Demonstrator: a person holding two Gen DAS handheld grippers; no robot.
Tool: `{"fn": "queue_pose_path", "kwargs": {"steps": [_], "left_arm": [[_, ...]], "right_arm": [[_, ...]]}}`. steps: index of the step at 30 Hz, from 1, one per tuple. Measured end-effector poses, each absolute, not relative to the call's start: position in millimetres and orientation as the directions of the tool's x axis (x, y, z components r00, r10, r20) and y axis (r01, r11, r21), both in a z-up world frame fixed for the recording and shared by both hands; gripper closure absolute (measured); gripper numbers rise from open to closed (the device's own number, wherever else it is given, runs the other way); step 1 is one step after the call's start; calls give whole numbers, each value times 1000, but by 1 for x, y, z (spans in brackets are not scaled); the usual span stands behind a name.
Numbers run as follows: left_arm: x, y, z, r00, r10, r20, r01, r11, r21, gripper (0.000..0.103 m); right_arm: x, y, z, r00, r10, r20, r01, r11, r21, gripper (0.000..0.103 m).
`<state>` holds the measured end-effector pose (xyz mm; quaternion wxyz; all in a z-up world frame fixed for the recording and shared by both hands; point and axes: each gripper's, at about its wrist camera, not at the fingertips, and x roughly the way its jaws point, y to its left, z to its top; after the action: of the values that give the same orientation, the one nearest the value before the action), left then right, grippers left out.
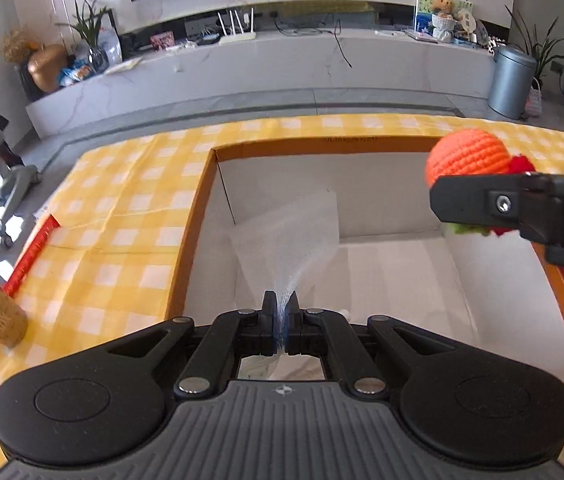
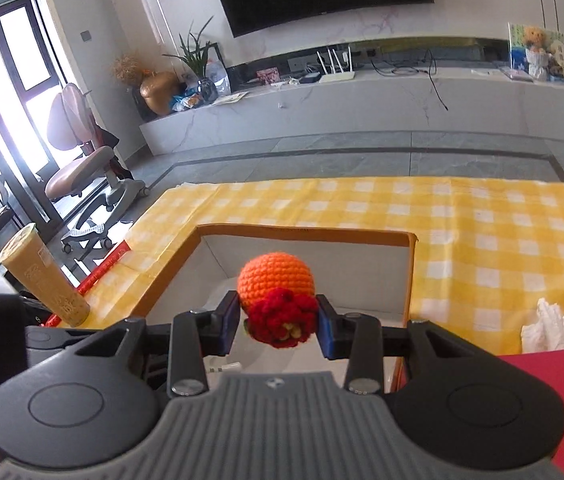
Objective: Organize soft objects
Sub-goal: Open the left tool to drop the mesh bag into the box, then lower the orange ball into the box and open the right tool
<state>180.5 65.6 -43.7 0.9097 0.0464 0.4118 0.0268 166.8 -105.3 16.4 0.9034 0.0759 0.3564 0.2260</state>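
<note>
Both grippers are over the orange-rimmed white cardboard box, mid-drop I'd say. Left gripper pinches a thin white foam sheet; right gripper clamps an orange-and-red crocheted toy. Next, both just need to let go.

Yellow-checked tablecloth bearing open cardboard box, tan cup, red folder.

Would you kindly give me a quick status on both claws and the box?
Left claw shut on white foam sheet, over open box. Right claw shut on orange crochet toy, above box. Nothing blocking.
</note>
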Motion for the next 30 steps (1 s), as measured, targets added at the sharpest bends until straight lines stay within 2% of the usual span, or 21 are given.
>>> {"fn": "queue_pose_path", "kwargs": {"steps": [1, 2, 3, 4, 5, 9, 15, 21, 24, 26, 27, 30], "left_arm": [[178, 65, -42, 669, 97, -737, -19, 993, 113, 91], [174, 62, -40, 682, 106, -723, -25, 992, 122, 79], [170, 60, -38, 694, 110, -711, -18, 991, 136, 49], [166, 57, -36, 705, 102, -702, 4, 989, 148, 34], [161, 55, -34, 718, 78, -692, 40, 987, 153, 9], [134, 52, -16, 787, -8, -617, 125, 981, 146, 8], [116, 54, 16, 846, -36, -533, 117, 986, 119, 7], [120, 90, 29, 861, -88, -501, 84, 996, -32, 7], [123, 102, 26, 874, -66, -482, 63, 998, -24, 6], [124, 110, 23, 889, 9, -458, -26, 999, -31, 7], [124, 114, 22, 888, 27, -460, -47, 998, -32, 9], [128, 132, 17, 874, 60, -482, -93, 995, -45, 7]], "right_arm": [[165, -105, 17, 646, 460, -609, -360, 887, 288, 64], [165, -105, 16, 649, 455, -610, -362, 890, 279, 64], [166, -105, 14, 652, 447, -613, -359, 894, 269, 64], [167, -106, 12, 655, 436, -617, -352, 899, 261, 64], [167, -106, 11, 657, 426, -622, -344, 904, 256, 64], [172, -112, 10, 657, 422, -624, -328, 906, 267, 64], [171, -127, 18, 679, 406, -611, -293, 914, 282, 64], [175, -128, 19, 660, 425, -620, -255, 902, 347, 64], [180, -105, 14, 627, 451, -635, -264, 890, 372, 64], [184, -82, 12, 612, 454, -648, -286, 890, 354, 64], [186, -70, 10, 600, 455, -658, -304, 891, 338, 64], [199, -36, 0, 572, 431, -698, -311, 901, 301, 64]]}}
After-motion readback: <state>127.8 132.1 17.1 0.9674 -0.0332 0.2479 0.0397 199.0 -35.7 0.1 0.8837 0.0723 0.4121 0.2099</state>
